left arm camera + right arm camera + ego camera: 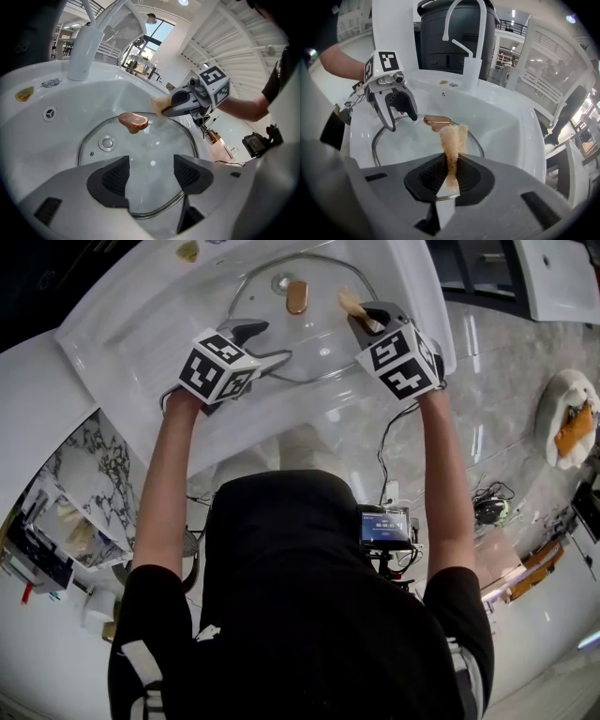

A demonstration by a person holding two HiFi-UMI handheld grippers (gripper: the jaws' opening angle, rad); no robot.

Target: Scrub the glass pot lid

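A round glass pot lid (319, 343) with a copper knob (296, 296) lies flat in the white sink (131, 324). My left gripper (270, 343) is open, and its jaws stand over the lid's near-left rim (140, 150) with glass showing between them. My right gripper (366, 315) is shut on a tan sponge (353, 305); the sponge sticks out past its jaws (452, 143) above the lid's right side, near the knob (437, 122). From the right gripper view the left gripper (401, 115) hangs at the lid's left edge (412, 136).
A white faucet (471, 33) rises at the sink's far rim, above an overflow hole (50, 113). The drain plug (107, 143) shows through the glass. On the marble counter (506, 427) to the right lie a white cloth with something orange (567, 423) and cables.
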